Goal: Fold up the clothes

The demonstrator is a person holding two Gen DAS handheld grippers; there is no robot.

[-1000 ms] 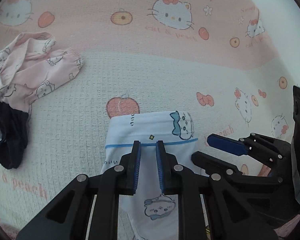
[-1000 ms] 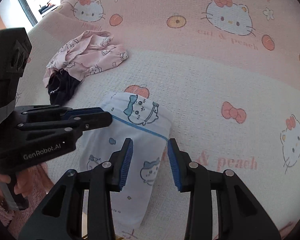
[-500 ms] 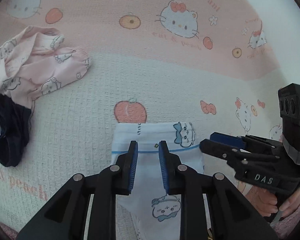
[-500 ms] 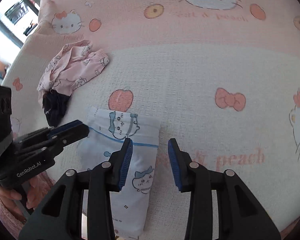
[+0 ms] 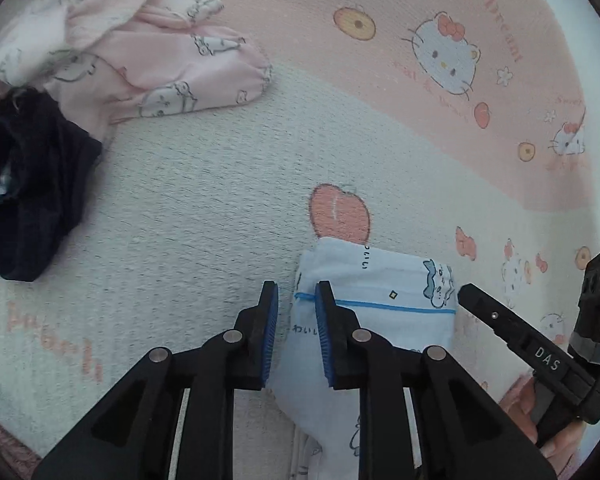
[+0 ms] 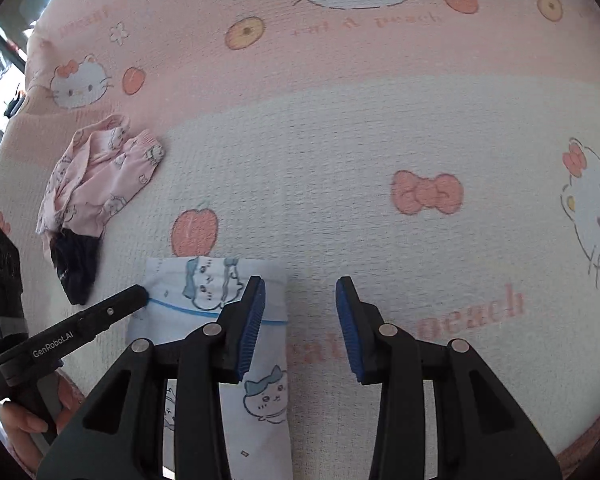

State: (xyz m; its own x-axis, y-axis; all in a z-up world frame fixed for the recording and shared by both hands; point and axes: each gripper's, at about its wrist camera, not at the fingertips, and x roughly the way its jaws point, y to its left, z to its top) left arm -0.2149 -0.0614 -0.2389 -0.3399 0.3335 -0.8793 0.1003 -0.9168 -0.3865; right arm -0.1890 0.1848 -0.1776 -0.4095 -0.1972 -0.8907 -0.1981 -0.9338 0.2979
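Note:
A folded light-blue garment (image 5: 384, 292) (image 6: 204, 276) with cartoon prints and a thin blue stripe lies flat on the bedspread (image 5: 188, 220) (image 6: 380, 140). My left gripper (image 5: 296, 320) hovers over the garment's left edge. Its jaws stand a small way apart with nothing clamped between them. In the right wrist view the left gripper (image 6: 138, 293) shows side-on, its tip at that same edge. My right gripper (image 6: 300, 300) is wide open over the garment's right edge, its left finger above the cloth and its right finger above bare bedspread. The right gripper (image 5: 466, 294) also appears in the left wrist view.
A crumpled pink printed garment (image 5: 160, 60) (image 6: 100, 176) and a dark garment (image 5: 28, 184) (image 6: 76, 264) lie in a heap at the far left. A hand (image 5: 556, 440) (image 6: 20, 424) holds each gripper's handle. The bedspread stretches bare to the right.
Both grippers have spread apart: the left slid from the garment's middle to its left edge, the right to its right edge. The folded garment has not moved.

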